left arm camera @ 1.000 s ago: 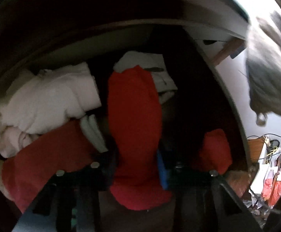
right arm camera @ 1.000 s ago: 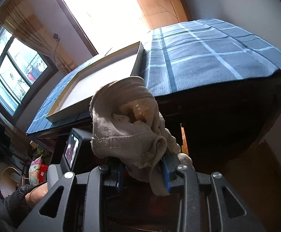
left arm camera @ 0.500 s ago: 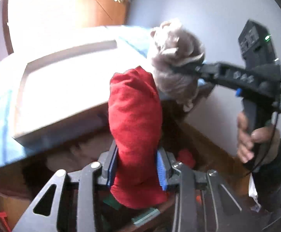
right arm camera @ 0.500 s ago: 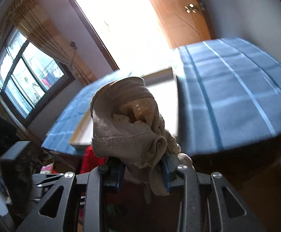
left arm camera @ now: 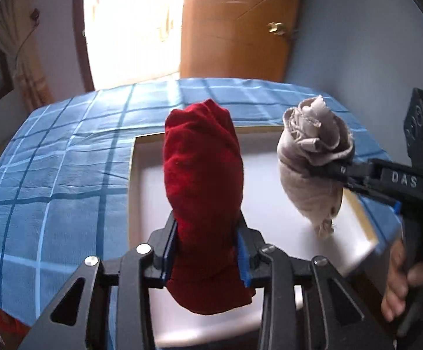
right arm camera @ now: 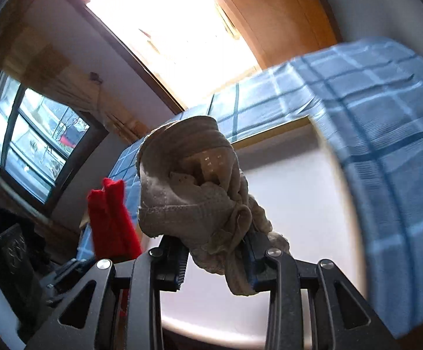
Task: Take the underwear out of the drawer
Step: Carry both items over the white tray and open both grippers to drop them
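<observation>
We have the left gripper (left arm camera: 207, 250) clamped on the red roll (left arm camera: 204, 180) and the right gripper (right arm camera: 215, 258) on the beige bundle (right arm camera: 194, 192), both above the white tray (left arm camera: 269, 218); light, soft, compressible, so we judge mid-bundle holds best.

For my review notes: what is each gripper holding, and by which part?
Left gripper clamps the red rolled garment near its lower end; right gripper clamps the beige bundle near its lower part.

My left gripper (left arm camera: 207, 250) sits low in the middle of the frame, its fingers (left arm camera: 242, 258) pressed together on a red roll. My right gripper (right arm camera: 215, 258) is clamped on a beige bundle; my right hand (left arm camera: 399, 283) grips its handle at lower right.
</observation>
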`<state>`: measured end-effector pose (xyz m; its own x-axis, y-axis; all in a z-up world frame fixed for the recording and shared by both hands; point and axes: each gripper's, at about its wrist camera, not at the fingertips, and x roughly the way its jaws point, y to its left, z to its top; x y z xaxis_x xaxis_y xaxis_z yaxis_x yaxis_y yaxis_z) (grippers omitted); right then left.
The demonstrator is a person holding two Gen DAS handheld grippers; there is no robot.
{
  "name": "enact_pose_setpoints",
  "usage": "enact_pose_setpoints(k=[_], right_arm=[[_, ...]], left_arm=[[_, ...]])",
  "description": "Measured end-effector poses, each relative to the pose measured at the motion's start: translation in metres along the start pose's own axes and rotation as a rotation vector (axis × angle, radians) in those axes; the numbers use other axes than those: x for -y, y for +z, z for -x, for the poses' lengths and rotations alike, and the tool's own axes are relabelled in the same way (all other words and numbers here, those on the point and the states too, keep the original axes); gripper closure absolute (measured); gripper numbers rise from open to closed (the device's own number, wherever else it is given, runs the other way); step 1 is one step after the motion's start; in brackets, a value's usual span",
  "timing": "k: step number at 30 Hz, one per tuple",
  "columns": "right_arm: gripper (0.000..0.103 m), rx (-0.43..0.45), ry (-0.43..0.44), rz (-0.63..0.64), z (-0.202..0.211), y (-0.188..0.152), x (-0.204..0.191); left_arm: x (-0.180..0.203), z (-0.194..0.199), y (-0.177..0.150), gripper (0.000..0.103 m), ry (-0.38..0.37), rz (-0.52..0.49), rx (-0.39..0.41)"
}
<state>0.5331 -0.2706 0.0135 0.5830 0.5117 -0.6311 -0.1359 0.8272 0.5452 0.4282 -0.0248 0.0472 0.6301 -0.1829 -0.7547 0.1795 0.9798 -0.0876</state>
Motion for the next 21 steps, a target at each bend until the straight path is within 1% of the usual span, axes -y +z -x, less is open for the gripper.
enact_pose_setpoints(k=[3, 5, 8, 9, 11, 12, 13, 15, 17, 19, 21], right_arm=[[0.068, -0.042, -0.022, -0.022, -0.035, 0.008, -0.007], [0.068, -0.065, -0.068, -0.015, -0.059, 0.013, -0.013], [0.068, -0.089, -0.118, -0.028, -0.085, 0.02, -0.016], [0.065, -0.086, -0.127, -0.027, -0.09, 0.023, -0.018], [0.063, -0.072, -0.125, -0.013, -0.099, 0.03, -0.024], [0.059, -0.079, -0.102, -0.02, -0.104, 0.033, -0.024], [0.052, -0.086, -0.079, -0.035, -0.107, 0.035, -0.023], [0.048, -0.081, -0.02, -0.077, -0.105, 0.036, -0.017], [0.048, -0.043, 0.039, -0.098, -0.091, 0.035, -0.014], [0.048, -0.002, 0.071, -0.093, -0.074, 0.032, -0.015], [0.048, 0.054, 0.089, -0.068, -0.05, 0.025, -0.021]], left_arm=[[-0.008, -0.021, 0.012, 0.069, 0.027, 0.003, -0.008], [-0.015, -0.033, 0.021, 0.069, 0.034, 0.019, -0.019], [-0.023, -0.053, 0.027, 0.068, 0.048, 0.032, -0.037], [-0.025, -0.062, 0.03, 0.066, 0.055, 0.035, -0.038], [-0.029, -0.072, 0.033, 0.059, 0.086, 0.038, -0.037], [-0.03, -0.074, 0.033, 0.052, 0.102, 0.04, -0.033], [-0.03, -0.073, 0.033, 0.047, 0.117, 0.04, -0.028], [-0.032, -0.068, 0.032, 0.027, 0.116, 0.037, -0.019], [-0.032, -0.057, 0.03, 0.023, 0.129, 0.022, 0.011], [-0.027, -0.04, 0.025, 0.021, 0.146, -0.01, 0.045], [-0.021, -0.018, 0.015, 0.01, 0.164, -0.045, 0.082]])
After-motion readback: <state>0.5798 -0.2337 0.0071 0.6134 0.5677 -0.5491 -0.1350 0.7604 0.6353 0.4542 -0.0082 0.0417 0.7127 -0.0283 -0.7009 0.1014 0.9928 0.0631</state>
